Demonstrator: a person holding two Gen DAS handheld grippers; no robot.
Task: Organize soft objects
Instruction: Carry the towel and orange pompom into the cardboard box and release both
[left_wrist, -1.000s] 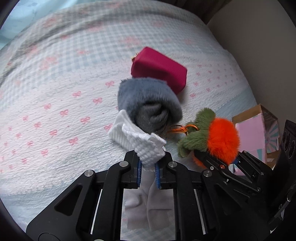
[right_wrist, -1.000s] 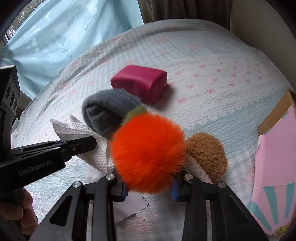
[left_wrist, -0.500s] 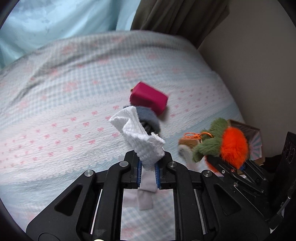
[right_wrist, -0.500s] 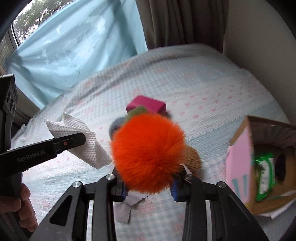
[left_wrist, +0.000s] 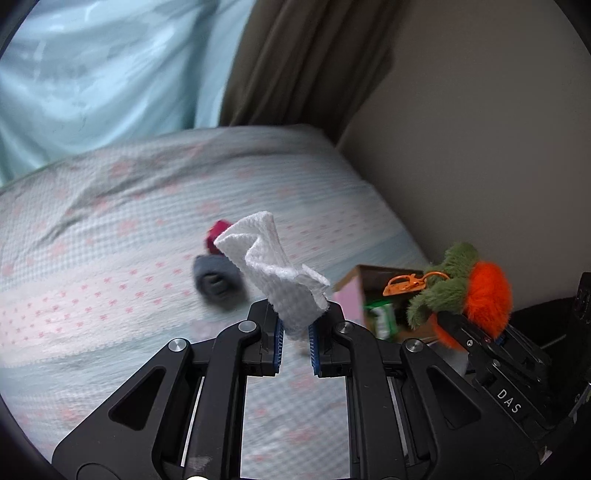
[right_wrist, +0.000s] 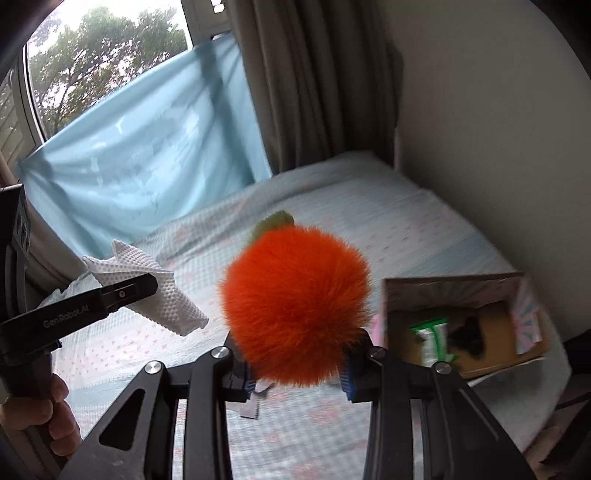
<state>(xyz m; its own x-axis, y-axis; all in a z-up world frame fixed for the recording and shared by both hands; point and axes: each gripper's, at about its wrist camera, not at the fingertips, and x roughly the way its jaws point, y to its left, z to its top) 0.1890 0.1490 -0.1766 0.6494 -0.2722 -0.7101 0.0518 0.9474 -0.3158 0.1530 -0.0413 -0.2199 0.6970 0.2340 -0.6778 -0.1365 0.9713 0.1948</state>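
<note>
Above a bed (left_wrist: 110, 236) spread with a pale blue, bow-printed cover, 2 hand-held grippers carry soft things clear of the bedding. The left gripper (left_wrist: 294, 328) is clamped nearly shut on a white waffle-textured cloth (left_wrist: 271, 269), which stands up crumpled from between the blue pads; seen from the right wrist, the same cloth (right_wrist: 155, 291) sticks out past both sides of the black finger. It looks feather-light and limp, likely to flop or slip if pinched only at an edge, so a bite on the bunched middle, as here, seems the safest hold. The right gripper (right_wrist: 297, 373) is closed narrowly on an orange fur pompom (right_wrist: 295, 314) with a green plush top; from the left wrist the pompom (left_wrist: 484, 295) shows an orange metal clip (left_wrist: 402, 284) dangling beside the green part. The ball appears springy and very compressible, its long fur probably slick, so squeezing across its widest part should hold best.

Low on the bed lie a rolled grey fleece item (left_wrist: 218, 280) and, just behind it, a magenta pouch (left_wrist: 218, 238), both blurred. An open cardboard box (right_wrist: 461, 325) with pink sides sits at the bed's right edge, below and right of the pompom, a green packet already inside it. A hand (right_wrist: 55, 417) grips the left handle.
</note>
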